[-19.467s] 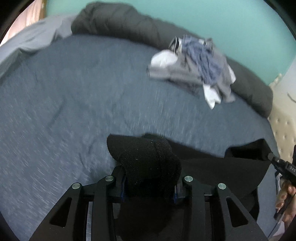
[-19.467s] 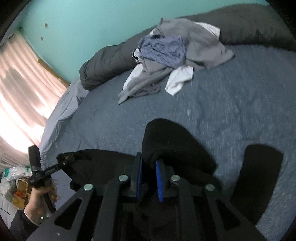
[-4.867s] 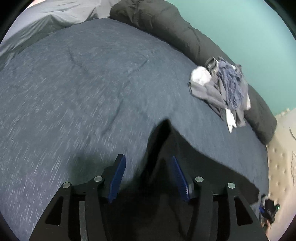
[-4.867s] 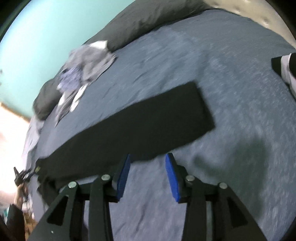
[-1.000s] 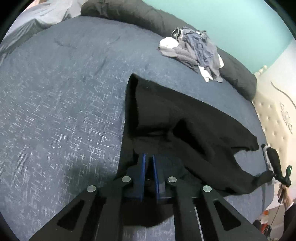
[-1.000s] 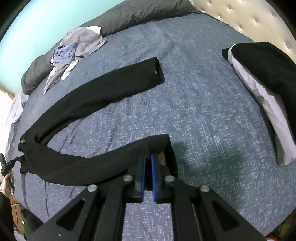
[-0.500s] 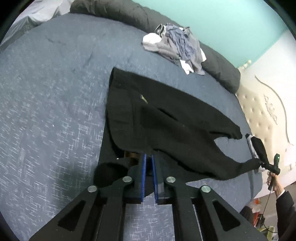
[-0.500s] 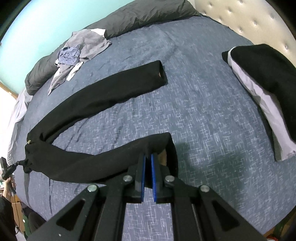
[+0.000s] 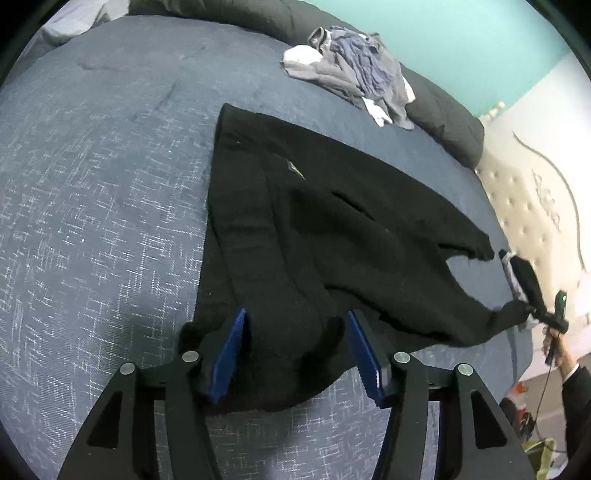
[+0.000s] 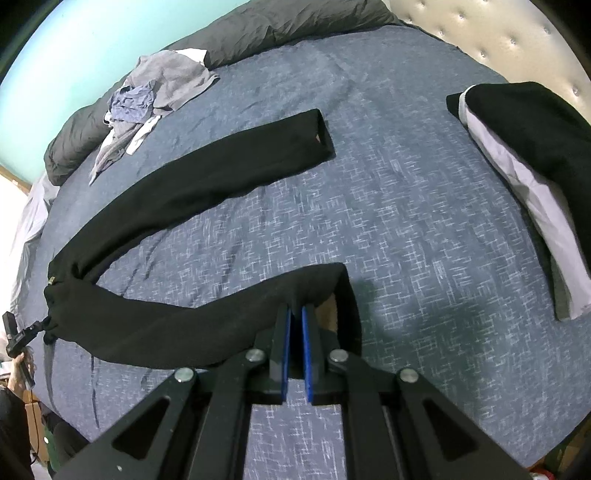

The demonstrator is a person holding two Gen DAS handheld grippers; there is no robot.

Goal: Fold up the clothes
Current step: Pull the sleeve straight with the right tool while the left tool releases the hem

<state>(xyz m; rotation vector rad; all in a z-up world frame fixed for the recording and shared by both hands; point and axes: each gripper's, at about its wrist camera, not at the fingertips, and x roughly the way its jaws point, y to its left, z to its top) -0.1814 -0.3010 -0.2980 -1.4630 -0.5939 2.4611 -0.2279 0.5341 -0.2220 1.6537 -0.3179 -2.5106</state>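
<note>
Spreading black pants (image 9: 332, 229) flat on bed (image 9: 92, 184) before folding. Left claw (image 9: 303, 354) jaws just been opening, now about half apart, waistband cloth lying loose between pads, not pinched: likely releasing after laying that end down. Right claw (image 10: 294, 332) clamped tight on hem of near leg, likely keeping it stretched straight. Other leg lies straight beyond it. Clothes heap (image 10: 147, 99) well beyond pants near dark duvet (image 10: 277, 22); folded black-and-white stack (image 10: 524, 158) right of pants. Nothing blocking fold area.
</note>
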